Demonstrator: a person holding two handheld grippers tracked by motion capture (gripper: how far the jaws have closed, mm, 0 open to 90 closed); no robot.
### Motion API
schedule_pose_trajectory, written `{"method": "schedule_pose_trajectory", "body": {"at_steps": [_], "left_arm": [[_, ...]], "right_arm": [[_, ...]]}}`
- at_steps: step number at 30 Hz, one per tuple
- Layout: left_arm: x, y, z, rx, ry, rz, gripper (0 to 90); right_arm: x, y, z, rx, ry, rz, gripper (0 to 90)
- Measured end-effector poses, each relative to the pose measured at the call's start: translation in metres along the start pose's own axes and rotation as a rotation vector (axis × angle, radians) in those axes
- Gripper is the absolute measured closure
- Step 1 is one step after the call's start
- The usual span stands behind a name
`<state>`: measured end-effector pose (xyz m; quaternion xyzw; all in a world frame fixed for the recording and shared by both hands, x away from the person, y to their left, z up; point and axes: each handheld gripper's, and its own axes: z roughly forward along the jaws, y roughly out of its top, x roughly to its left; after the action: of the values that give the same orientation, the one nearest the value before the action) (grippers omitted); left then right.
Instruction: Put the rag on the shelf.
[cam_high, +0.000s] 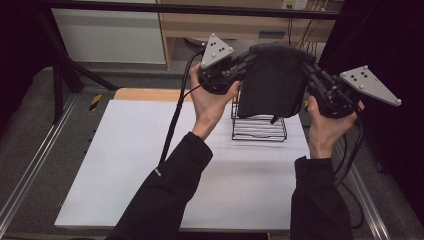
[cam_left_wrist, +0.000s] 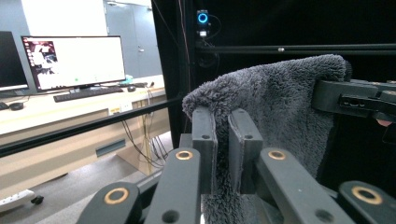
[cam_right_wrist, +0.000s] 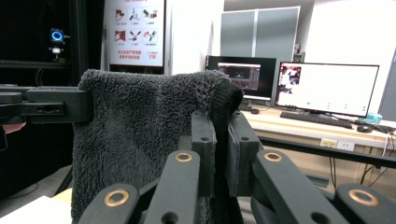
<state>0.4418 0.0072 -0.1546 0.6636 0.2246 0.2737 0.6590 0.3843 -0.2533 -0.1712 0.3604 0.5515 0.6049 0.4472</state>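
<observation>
A dark grey fluffy towel hangs in the air between both hands, stretched by its top corners above a black wire rack. My left gripper is shut on the towel's left top corner; in the left gripper view the towel is pinched between its jaws. My right gripper is shut on the right top corner, and the right gripper view has the towel folded between its jaws. The towel's lower edge hangs over the rack's top and hides its back part.
The rack stands at the far right of a white table mat. A wooden strip borders the mat's far edge. Metal rails run along both sides. Monitors and a desk lie beyond the workspace.
</observation>
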Motion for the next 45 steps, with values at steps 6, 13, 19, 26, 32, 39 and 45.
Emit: {"method": "schedule_pose_trajectory", "body": {"at_steps": [6, 13, 19, 26, 32, 39, 45], "left_arm": [[0.005, 0.011, 0.008, -0.035, -0.01, -0.024, 82.1], [0.01, 0.024, 0.017, -0.064, 0.01, -0.016, 82.1], [0.015, 0.037, 0.025, -0.089, 0.026, -0.019, 82.1], [0.023, 0.044, 0.037, -0.098, 0.052, -0.017, 82.1], [0.034, 0.04, 0.048, -0.095, 0.07, -0.037, 82.1], [0.044, 0.024, 0.062, -0.066, 0.087, -0.016, 82.2], [0.051, 0.006, 0.069, -0.054, 0.076, -0.015, 82.1]], "right_arm": [[-0.008, 0.01, 0.007, -0.034, -0.002, 0.002, 84.1], [-0.015, 0.024, 0.017, -0.064, -0.005, -0.012, 84.1], [-0.021, 0.036, 0.028, -0.085, -0.009, -0.007, 84.1], [-0.027, 0.046, 0.043, -0.09, -0.014, -0.022, 84.0], [-0.033, 0.046, 0.059, -0.079, -0.021, -0.03, 84.0], [-0.041, 0.031, 0.077, -0.044, -0.015, -0.015, 84.0], [-0.048, 0.01, 0.084, -0.012, -0.004, 0.003, 84.0]]}}
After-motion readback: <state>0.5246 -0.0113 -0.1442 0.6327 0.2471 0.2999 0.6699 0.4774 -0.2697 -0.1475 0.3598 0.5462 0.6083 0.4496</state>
